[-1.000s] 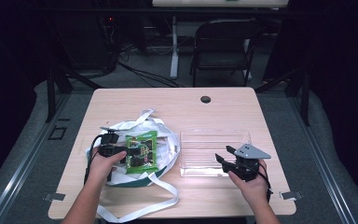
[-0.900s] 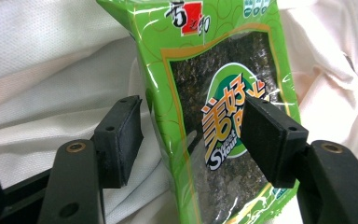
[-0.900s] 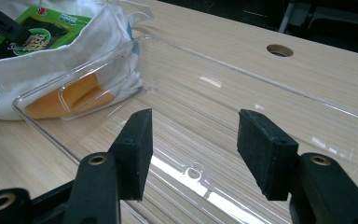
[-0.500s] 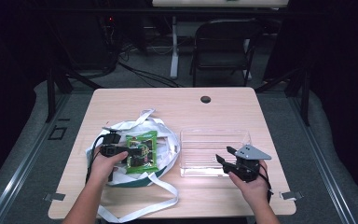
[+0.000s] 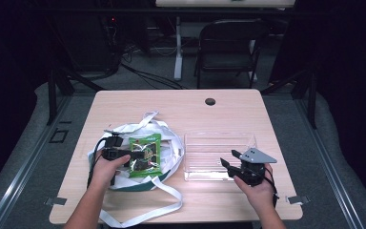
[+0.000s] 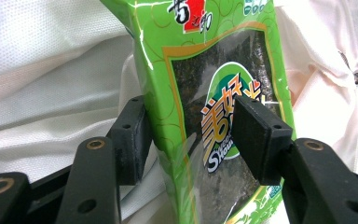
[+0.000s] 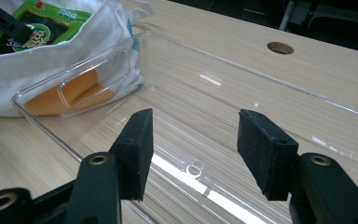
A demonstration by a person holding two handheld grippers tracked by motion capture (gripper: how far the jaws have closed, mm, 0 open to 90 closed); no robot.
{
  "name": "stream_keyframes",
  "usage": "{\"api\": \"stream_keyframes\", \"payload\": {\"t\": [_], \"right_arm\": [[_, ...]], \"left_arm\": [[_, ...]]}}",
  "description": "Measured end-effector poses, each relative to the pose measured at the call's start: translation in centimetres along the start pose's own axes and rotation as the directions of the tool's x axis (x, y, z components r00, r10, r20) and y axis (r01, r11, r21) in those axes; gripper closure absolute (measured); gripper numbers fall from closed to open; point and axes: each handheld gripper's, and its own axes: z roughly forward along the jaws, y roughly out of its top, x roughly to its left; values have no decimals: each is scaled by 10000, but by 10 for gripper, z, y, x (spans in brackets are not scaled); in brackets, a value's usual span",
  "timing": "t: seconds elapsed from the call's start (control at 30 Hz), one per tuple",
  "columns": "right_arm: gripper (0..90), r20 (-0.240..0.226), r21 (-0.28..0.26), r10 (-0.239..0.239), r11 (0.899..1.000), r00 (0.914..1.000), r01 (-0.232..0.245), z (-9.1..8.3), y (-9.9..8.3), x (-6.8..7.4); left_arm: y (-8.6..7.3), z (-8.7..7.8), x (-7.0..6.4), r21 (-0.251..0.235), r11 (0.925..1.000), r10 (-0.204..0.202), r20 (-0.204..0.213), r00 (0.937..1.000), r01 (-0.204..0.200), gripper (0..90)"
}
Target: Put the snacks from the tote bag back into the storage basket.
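The table (image 5: 181,114) is lit from above amid dark surroundings, with glare on the clear tray (image 7: 205,186).

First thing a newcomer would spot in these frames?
The bright green snack packet stands out, lying on the white cloth bag at the table's left, with the left gripper open around its edge. To its right sits a clear plastic bin, empty, with the right gripper open at its near rim.
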Motion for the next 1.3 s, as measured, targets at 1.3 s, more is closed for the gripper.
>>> {"api": "stream_keyframes", "payload": {"t": [1.3], "right_arm": [[459, -15, 5, -4, 10000, 10000, 4, 1, -1, 0]], "left_arm": [[6, -18, -12, -379, 9949, 960, 794, 9922, -933, 672]]}}
